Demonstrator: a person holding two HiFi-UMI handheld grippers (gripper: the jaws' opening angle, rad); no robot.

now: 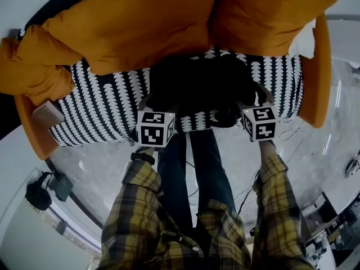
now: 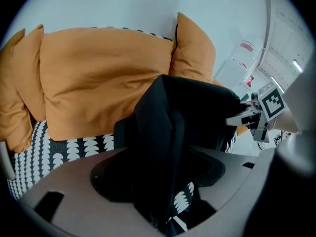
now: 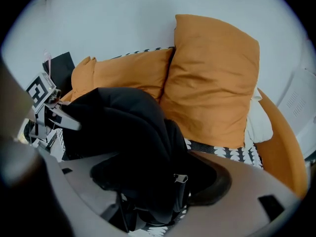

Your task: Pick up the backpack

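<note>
A black backpack stands on the black-and-white patterned sofa seat, leaning toward the orange back cushions. My left gripper is at its front left corner and my right gripper at its front right. In the left gripper view the left gripper stands wide open, with a black fold of the backpack running between its jaws. The right gripper is just as wide, around a black strap with a small metal buckle on the backpack.
Two large orange cushions fill the sofa's back, and orange arms close both ends. A small tan box lies at the seat's left end. Cables trail over the pale floor; a black object sits at lower left.
</note>
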